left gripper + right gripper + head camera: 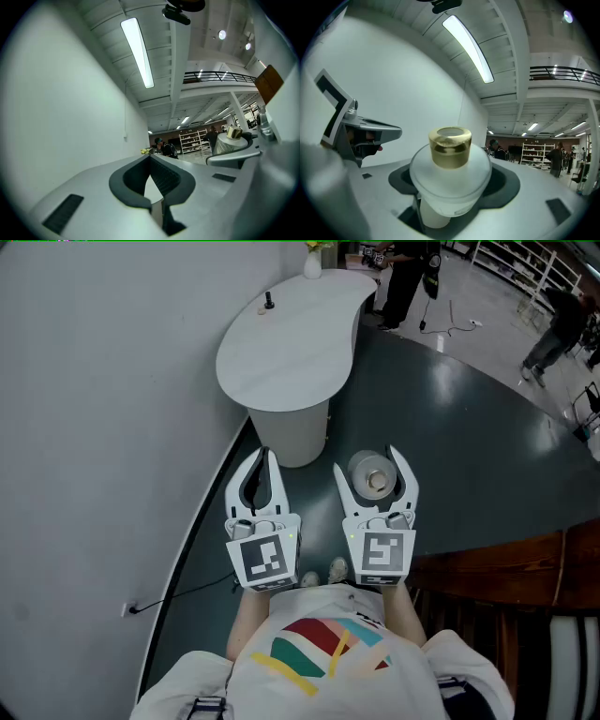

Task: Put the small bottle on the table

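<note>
The right gripper has its jaws clamped on the small frosted bottle with a gold cap, held level above the dark floor, short of the white desk. The left gripper has its jaws closed, empty. Each gripper's cube carries a black-and-white square marker.
</note>
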